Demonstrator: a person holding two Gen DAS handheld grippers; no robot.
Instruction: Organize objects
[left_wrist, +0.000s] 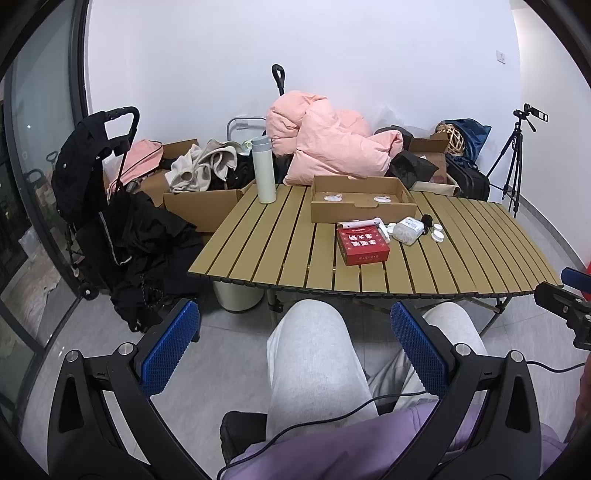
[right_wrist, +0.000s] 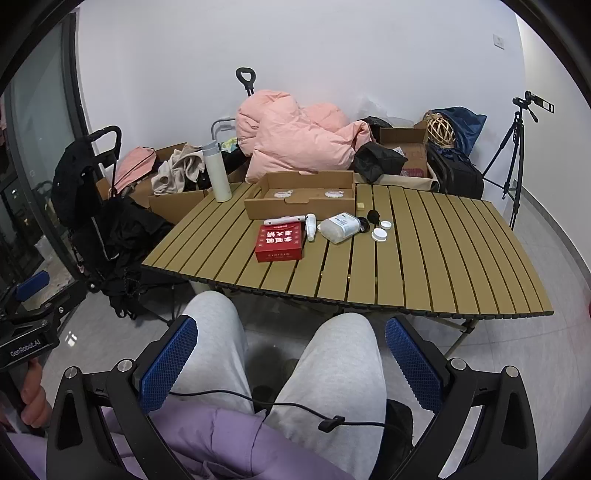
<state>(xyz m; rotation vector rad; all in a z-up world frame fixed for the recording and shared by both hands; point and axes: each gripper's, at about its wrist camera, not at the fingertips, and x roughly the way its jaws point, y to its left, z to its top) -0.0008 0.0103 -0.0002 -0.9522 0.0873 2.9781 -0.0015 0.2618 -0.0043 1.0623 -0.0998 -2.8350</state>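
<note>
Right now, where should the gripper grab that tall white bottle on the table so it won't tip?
Probably the white bottle's smooth round body, about halfway up, coming level from the near side. It stands upright on the table with open slats in front; the cardboard tray sits apart to its right.

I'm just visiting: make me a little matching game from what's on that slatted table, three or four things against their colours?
Things:
1. thermos
2. flat box with Chinese lettering
3. open shallow tray box
4. two round caps

Colours:
A. red
B. brown cardboard
C. small and white
D. tall, white with a grey lid

Pairs: 1-D, 2-A, 3-B, 4-C
</note>
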